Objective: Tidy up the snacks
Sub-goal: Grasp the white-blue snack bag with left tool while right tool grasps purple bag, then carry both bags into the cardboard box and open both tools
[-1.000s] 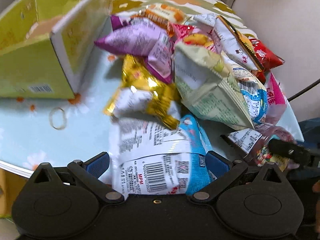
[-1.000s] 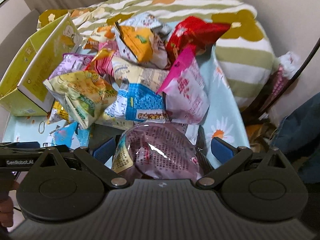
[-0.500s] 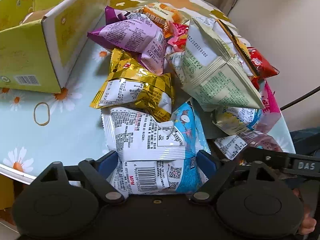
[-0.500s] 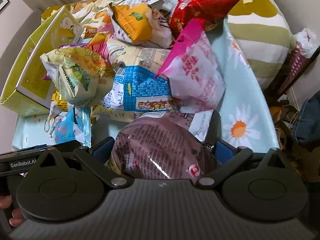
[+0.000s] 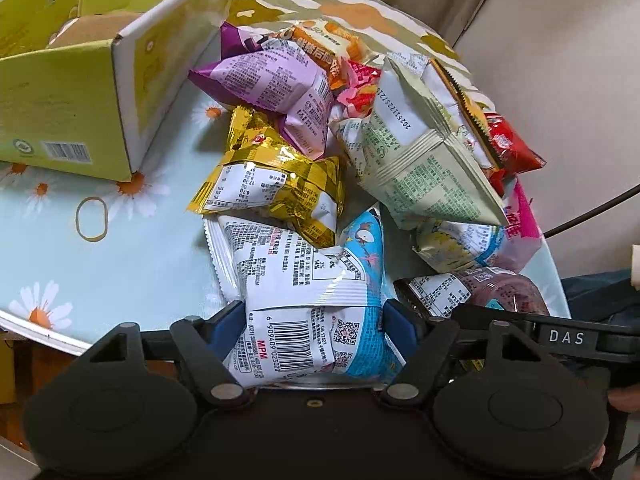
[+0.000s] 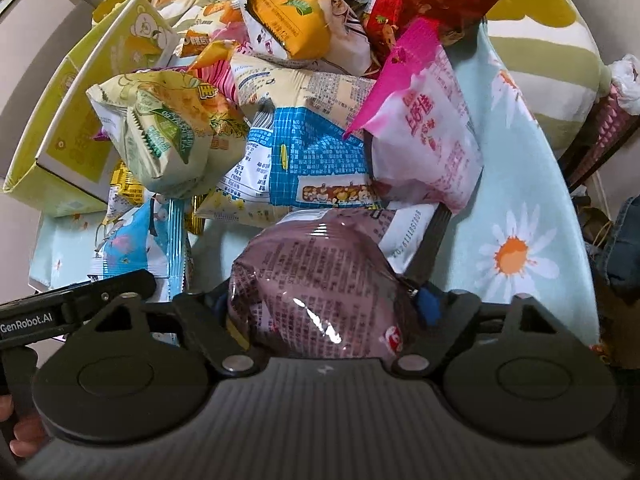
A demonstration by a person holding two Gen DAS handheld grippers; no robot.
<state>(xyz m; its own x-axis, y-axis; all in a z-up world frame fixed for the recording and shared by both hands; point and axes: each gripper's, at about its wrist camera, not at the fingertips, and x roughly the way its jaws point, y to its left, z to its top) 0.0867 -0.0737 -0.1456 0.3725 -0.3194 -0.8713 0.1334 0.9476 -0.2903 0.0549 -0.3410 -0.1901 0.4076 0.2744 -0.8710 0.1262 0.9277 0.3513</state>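
A heap of snack bags [image 5: 400,152] lies on a table with a pale blue daisy cloth [image 5: 100,264]. My left gripper [image 5: 312,316] has a white and blue bag with a barcode [image 5: 296,272] between its blue pads. Its jaws are closing and the bag is creased at the waist where they press. My right gripper [image 6: 324,300] straddles a puffy purplish bag [image 6: 320,272], which fills the gap. Those jaws are closing too, with the pads against the bag's sides. An open yellow-green carton [image 5: 72,92] stands at the far left.
A rubber band [image 5: 92,218] lies on the cloth in front of the carton. A striped cushion [image 6: 540,52] sits behind the heap. The table's edge [image 5: 36,336] runs close on the left. A dark cable [image 5: 592,208] hangs at the right.
Both pairs of jaws have narrowed. The left pads now pinch the white and blue bag. The right gripper sank closer over the purplish bag, which now fills its gap.
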